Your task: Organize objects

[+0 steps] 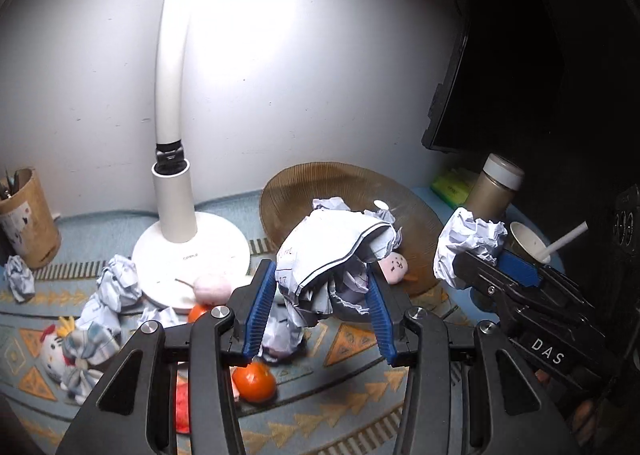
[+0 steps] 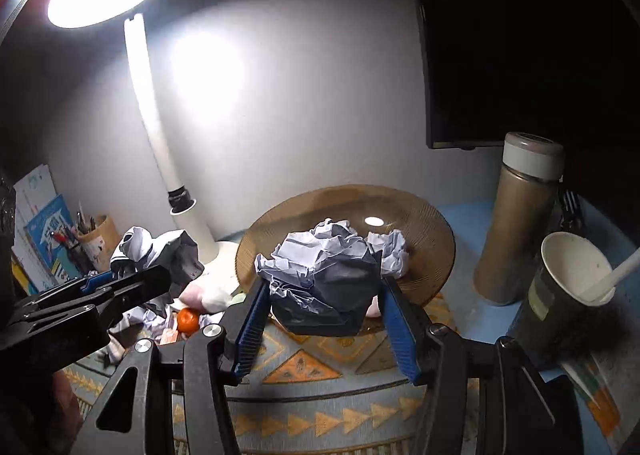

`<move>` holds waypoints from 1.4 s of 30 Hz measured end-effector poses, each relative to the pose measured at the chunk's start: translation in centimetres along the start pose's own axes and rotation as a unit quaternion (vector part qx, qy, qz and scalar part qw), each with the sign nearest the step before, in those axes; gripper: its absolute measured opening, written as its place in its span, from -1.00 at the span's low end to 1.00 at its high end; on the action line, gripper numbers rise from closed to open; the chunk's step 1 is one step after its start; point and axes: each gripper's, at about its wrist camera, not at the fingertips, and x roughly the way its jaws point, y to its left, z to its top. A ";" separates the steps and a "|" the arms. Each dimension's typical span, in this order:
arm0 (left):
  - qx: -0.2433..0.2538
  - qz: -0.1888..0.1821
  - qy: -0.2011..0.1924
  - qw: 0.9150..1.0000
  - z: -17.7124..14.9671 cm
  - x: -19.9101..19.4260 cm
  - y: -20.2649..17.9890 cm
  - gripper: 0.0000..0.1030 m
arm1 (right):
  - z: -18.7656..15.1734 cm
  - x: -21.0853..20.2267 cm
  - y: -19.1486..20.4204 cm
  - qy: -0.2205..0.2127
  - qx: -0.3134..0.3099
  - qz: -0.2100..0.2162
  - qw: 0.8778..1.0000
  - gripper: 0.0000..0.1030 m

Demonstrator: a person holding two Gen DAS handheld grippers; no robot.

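**Crumpled paper lifted in both grippers**

Left gripper (image 1: 320,295) clamped partway on a paper wad (image 1: 324,255); right gripper (image 2: 320,311) likewise on another wad (image 2: 324,267), above the mat near the plate (image 2: 432,231). Light, springy, crushable; best pinched across the bulk.

Left gripper (image 1: 322,295): black angular plastic frame, blue ribbed pads on both fingers (image 1: 260,311), round silver screws at the pivots. Right gripper (image 2: 324,319): same black frame, blue ribbed pads, silver screws; white "DAS" lettering along its black body.
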 end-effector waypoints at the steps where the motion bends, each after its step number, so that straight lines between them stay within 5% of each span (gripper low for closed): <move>1: -0.006 -0.005 0.008 1.000 0.8 1.4 0.1 -0.19 | 0.7 1.1 -0.7 0.010 0.013 0.005 1.000 0.04; 6: -0.014 0.009 0.026 1.000 2.1 6.9 0.4 -0.08 | 1.8 6.0 -2.8 0.056 0.056 0.035 0.996 0.04; 10: -0.029 -0.001 0.045 0.999 2.0 9.7 0.8 -0.01 | 1.4 8.1 -3.7 0.075 0.078 0.051 0.993 0.45; 14: -0.034 -0.006 0.063 0.997 1.5 10.3 1.1 -0.01 | 0.6 8.0 -4.6 0.080 0.085 0.050 0.992 0.48; 19: -0.034 -0.011 0.049 0.998 0.8 7.5 1.1 -0.01 | -0.2 6.0 -4.2 0.075 0.084 0.059 0.992 0.48; 26: -0.041 -0.018 0.001 0.999 -0.9 -1.3 2.6 0.04 | -1.9 1.1 1.3 0.059 0.036 0.090 0.994 0.48; 27: -0.044 -0.016 -0.004 0.999 -1.3 -2.5 3.0 0.11 | -2.4 0.6 2.2 0.059 0.031 0.100 0.993 0.48; 29: -0.059 -0.006 -0.025 0.998 -2.8 -5.6 4.4 0.88 | -3.7 0.1 4.0 0.063 0.021 0.111 0.992 0.48; 35: -0.093 0.094 -0.063 0.989 -8.3 -11.4 9.2 0.96 | -8.6 0.9 7.8 0.076 -0.005 0.102 0.992 0.48; 40: -0.116 0.160 -0.039 0.979 -14.0 -10.2 13.1 0.95 | -11.8 2.3 10.2 0.081 -0.046 0.091 0.991 0.48; 42: -0.120 0.158 -0.025 0.980 -15.4 -9.3 14.0 0.95 | -12.5 2.7 11.0 0.083 -0.068 0.083 0.991 0.48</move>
